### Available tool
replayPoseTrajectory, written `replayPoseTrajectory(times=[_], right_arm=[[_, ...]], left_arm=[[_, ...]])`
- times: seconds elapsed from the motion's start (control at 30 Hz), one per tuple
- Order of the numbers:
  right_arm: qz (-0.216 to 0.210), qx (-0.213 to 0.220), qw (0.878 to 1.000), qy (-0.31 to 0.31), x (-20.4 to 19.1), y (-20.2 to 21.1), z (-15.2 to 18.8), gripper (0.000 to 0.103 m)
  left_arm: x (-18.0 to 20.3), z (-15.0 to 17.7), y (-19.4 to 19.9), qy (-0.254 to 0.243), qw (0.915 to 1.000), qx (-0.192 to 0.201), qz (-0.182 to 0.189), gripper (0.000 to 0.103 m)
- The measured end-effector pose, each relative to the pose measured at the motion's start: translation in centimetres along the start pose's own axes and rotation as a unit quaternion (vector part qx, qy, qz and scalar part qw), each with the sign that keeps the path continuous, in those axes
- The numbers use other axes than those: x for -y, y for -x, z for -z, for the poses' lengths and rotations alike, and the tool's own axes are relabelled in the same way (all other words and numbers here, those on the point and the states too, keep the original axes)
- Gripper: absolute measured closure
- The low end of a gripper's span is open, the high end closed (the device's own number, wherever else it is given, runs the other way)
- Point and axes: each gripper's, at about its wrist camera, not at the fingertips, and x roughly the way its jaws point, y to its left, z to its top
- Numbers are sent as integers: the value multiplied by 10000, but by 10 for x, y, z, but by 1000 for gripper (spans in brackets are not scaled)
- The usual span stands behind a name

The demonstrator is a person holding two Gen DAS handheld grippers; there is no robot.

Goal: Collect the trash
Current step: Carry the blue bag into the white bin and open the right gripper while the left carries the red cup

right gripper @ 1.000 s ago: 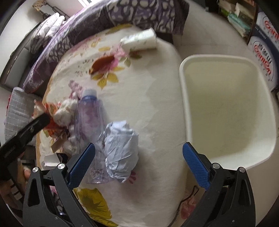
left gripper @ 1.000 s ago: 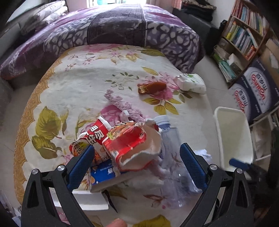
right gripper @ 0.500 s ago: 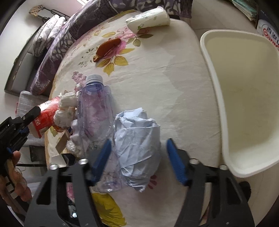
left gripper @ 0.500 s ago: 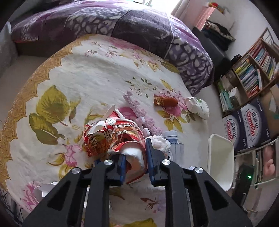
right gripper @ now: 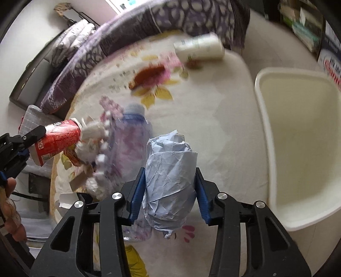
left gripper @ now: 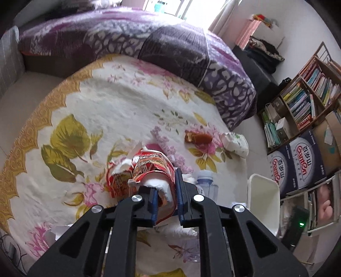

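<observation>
In the right wrist view the right gripper [right gripper: 168, 191] was closing on the crumpled blue paper wad [right gripper: 170, 183], which sat between its blue pads at lower centre with its long axis running up the frame. The white bin [right gripper: 298, 149] stood just beside it at the right edge, so this hand was the nearer one. The left gripper [left gripper: 167, 199] was clamped on the crushed red cup [left gripper: 147, 170], with the bin [left gripper: 263, 198] at lower right.

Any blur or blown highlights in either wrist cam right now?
Left wrist view: sharp; window overexposed, books on the shelf readable. Right wrist view: motion blur smears the white roll and bottle; blue paper wad between the fingers stays crisp.
</observation>
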Motion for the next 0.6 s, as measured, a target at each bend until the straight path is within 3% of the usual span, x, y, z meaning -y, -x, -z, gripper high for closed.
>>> replayPoseTrajectory(times=[0.3, 0.6], right_arm=[[416, 1191, 9912, 410, -6, 49, -12, 61], [1018, 1972, 9744, 351, 15, 88, -17, 61]], left_arm=[[25, 2, 21, -181, 9971, 705, -202, 89], [63, 17, 27, -477, 9901, 1274, -359, 89]])
